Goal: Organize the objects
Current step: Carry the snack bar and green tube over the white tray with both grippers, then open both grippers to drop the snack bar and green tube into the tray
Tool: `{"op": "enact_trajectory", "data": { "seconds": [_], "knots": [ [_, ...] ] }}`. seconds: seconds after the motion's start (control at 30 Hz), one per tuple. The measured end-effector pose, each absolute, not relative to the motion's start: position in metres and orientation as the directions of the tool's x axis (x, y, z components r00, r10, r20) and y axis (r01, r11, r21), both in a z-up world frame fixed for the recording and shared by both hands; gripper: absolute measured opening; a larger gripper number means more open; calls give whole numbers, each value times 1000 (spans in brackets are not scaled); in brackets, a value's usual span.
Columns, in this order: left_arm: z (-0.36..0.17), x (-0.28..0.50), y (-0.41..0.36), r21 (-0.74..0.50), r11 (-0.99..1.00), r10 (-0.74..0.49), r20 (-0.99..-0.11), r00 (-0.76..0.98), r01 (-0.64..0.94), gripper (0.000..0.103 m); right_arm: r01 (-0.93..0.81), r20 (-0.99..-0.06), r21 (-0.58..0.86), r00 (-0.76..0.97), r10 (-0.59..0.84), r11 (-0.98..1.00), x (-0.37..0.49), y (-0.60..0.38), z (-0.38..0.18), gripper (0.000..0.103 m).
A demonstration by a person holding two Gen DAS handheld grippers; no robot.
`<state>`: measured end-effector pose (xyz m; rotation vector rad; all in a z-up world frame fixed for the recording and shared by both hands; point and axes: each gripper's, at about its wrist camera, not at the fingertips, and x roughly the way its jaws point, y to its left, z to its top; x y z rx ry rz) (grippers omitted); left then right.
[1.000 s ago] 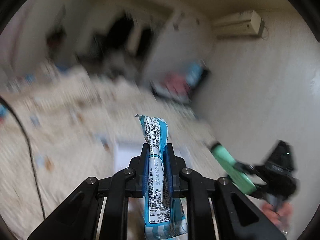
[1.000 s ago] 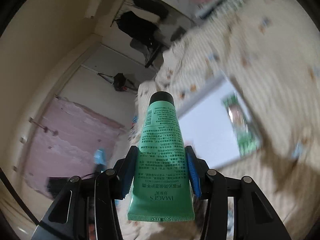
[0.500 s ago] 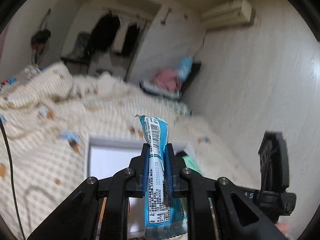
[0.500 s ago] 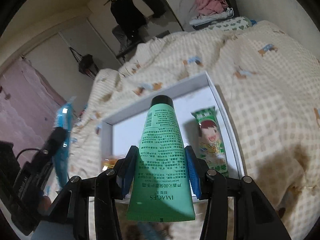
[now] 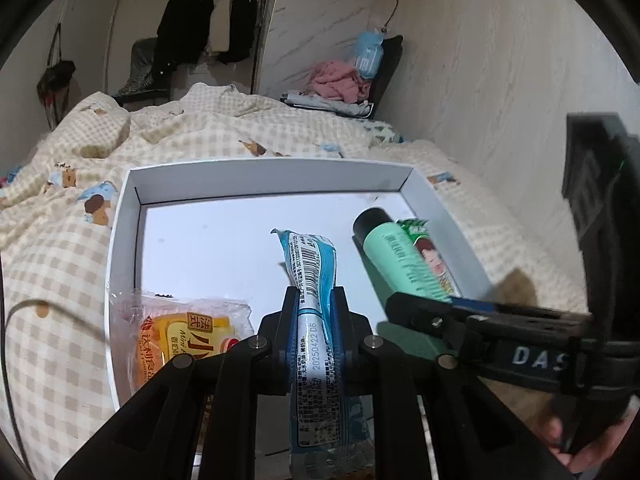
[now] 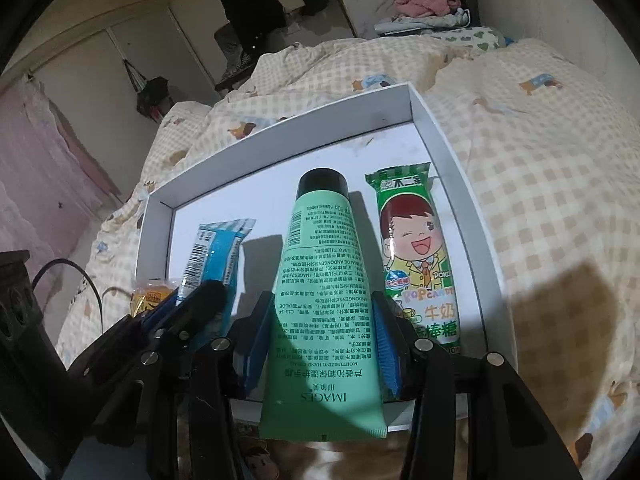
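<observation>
Your left hand-held gripper (image 5: 313, 300) is clamped tight on the blue snack packet (image 5: 314, 276), over the white box (image 5: 256, 178) on the bed (image 5: 52, 264). Right of it, your right hand-held gripper (image 6: 323, 340) grips the green tube (image 6: 322, 280), just left of the green candy packet (image 6: 416, 260) lying in the box.

A bed (image 5: 60, 280) under a cream checked quilt (image 6: 540, 200) carries the white shallow box (image 5: 124, 208) flat on the covers, with a black cable (image 5: 24, 312) trailing beside it.
</observation>
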<state>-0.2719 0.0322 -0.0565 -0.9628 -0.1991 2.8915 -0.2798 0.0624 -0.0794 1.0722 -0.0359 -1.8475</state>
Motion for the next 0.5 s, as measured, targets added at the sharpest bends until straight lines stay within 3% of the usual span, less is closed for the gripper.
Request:
{"op": "enact_trajectory", "data": {
  "seconds": [0.5],
  "knots": [
    [-60,-271,35,-73,-997,55,-605,-794,-13,17,761,-641,425,-129,-757,-490,-273,60,-80,51]
  ]
}}
